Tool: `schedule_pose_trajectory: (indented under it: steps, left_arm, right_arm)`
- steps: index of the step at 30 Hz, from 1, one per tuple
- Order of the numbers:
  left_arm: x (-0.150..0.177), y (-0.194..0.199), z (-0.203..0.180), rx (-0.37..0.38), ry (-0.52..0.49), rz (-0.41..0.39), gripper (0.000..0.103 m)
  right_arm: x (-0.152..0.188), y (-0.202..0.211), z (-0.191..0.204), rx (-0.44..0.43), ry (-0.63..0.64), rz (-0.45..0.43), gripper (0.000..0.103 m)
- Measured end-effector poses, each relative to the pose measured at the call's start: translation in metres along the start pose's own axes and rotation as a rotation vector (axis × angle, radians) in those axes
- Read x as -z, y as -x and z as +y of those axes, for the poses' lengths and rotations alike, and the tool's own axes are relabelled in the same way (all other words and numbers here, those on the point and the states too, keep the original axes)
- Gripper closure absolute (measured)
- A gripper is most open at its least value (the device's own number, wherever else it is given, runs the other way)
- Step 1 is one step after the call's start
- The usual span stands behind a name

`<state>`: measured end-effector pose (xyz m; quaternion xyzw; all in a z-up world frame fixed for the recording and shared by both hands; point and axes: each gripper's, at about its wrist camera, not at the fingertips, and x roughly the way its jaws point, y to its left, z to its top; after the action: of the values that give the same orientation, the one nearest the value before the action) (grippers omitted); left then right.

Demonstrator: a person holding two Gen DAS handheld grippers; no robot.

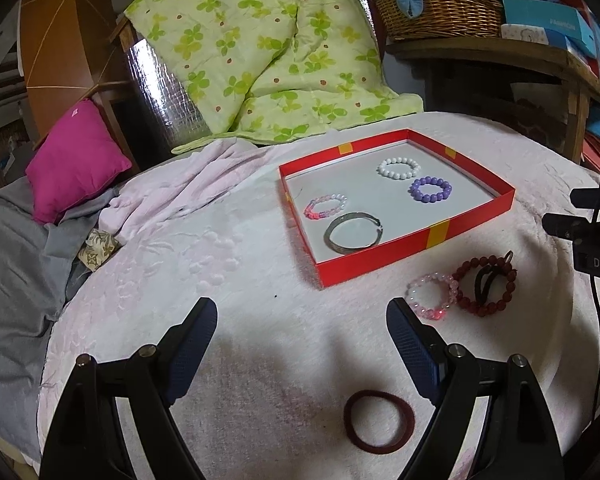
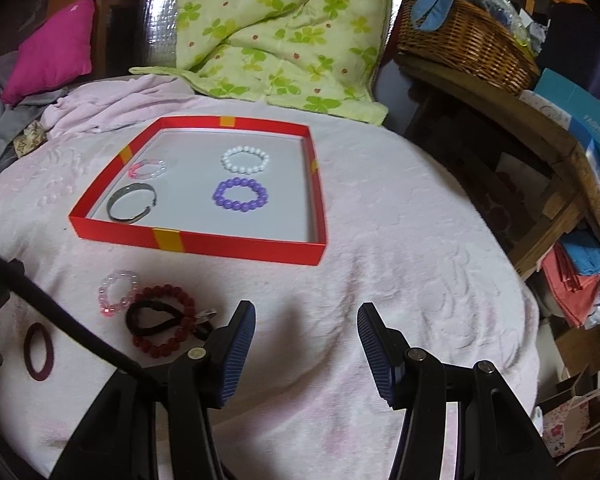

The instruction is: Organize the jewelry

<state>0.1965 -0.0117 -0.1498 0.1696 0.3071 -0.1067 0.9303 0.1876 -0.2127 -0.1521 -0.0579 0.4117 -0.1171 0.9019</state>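
So the red tray (image 1: 380, 266) sits on the pink blanket (image 1: 240, 280) and already has four pieces lying flat in it: white bead bracelet (image 1: 399, 168) at the far side, purple one (image 1: 431, 190) just nearer, a pink-and-clear bracelet (image 1: 327, 206) on the left, and the silver bangle (image 1: 354, 233) in the near-left corner. They're spread apart, not touching, which I'd guess is the whole point of sorting them.

Still outside, near the tray's front wall: a pale pink bead bracelet (image 1: 432, 295) touching a dark red bead bracelet (image 1: 485, 286), with a black hair tie (image 2: 158, 317) lying across the red beads. A maroon hair band (image 1: 379, 422) lies alone, closest to the left gripper (image 1: 302, 346).

Everything's round, so no real long axis, except the bangle, whose open gap faces right.

Both the left gripper and the right gripper (image 2: 307, 340) are wide open and holding nothing, hovering over the blanket. The left looks lined up for the maroon band.
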Motion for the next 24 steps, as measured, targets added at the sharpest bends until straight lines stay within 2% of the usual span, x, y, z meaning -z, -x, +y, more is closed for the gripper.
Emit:
schedule_pose_trajectory:
  steps: [14,24]
  left_arm:
    - [0.012,-0.006,0.027,-0.042,0.031,0.057,0.016]
    - [0.021,-0.010,0.040,-0.064,0.039,0.085,0.016]
  right_arm:
    - [-0.006,-0.009,0.024,-0.145,-0.049,0.047,0.046]
    - [-0.006,-0.016,0.023,-0.230,-0.106,0.066,0.046]
